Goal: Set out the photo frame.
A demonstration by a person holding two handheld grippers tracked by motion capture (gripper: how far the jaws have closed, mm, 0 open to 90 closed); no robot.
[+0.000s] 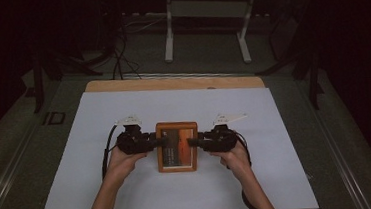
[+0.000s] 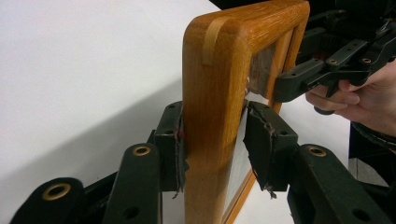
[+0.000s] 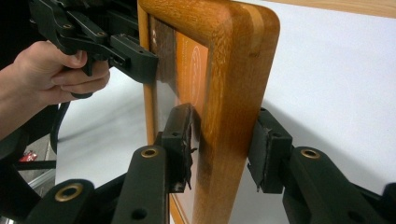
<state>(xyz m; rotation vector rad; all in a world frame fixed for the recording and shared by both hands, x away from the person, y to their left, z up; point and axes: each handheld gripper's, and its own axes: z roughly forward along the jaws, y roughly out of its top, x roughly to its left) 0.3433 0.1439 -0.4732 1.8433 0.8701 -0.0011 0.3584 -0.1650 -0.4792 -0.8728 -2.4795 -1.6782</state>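
A wooden picture frame lay near the middle of the counter, on the pale sheet that covered most of it, with a strip of bare wood showing at the far edge. The frame was of orange-brown wood with rounded corners, and behind its glass sat a picture with a dark part and an orange part.

The left gripper reached in from the person's left hand and straddled the frame's left rail. In the left gripper view one pad pressed flat against the outer face of the rail, while the other pad stood on the glass side, close to the inner edge; whether it fully touched could not be told, but the gripper read as clamped on the rail.

The right gripper, held in the right hand, took the opposite rail in the same way. In the right gripper view the pad on the glass side lay against the rail's inner edge, and the outer pad stood just beside the rail's outer face, with a thin shadowed gap possibly between them.

Both grippers faced each other across the frame, level with each other, roughly at mid-height of the rails. Grey plates topped both grippers, and cables trailed back along the forearms.
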